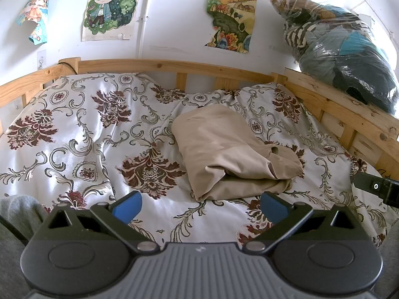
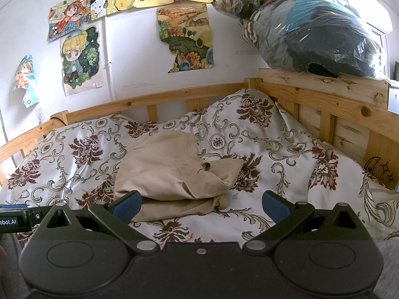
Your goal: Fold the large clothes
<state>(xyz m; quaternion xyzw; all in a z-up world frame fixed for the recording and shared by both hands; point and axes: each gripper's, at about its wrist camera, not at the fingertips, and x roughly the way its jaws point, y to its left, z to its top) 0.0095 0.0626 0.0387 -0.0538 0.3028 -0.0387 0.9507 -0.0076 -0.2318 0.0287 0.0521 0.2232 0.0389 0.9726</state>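
in the left wrist view, a grey cloth (image 1: 17,209) shows at the lower left edge. the left gripper (image 1: 200,205) sits at the bottom centre with its jaws spread wide and nothing between them; its blue pads (image 1: 127,206) hang above the patterned bedspread (image 1: 74,129). just right of centre lies the beige garment (image 1: 232,149), folded into a thick bundle on the bedspread, apart from the pads. drawings (image 1: 112,5) hang on the white wall along the top. at the upper right a clear bag of clothes (image 1: 344,49) rests on the wooden bed rail (image 1: 336,107). part of the other tool shows at the right edge.

in the right wrist view, the garment (image 2: 169,172) lies left of centre, its near edge just behind the left blue pad. the right gripper (image 2: 202,205) at the bottom centre is also wide open and holds nothing. the bag (image 2: 311,30) fills the upper right above the rail (image 2: 324,99).
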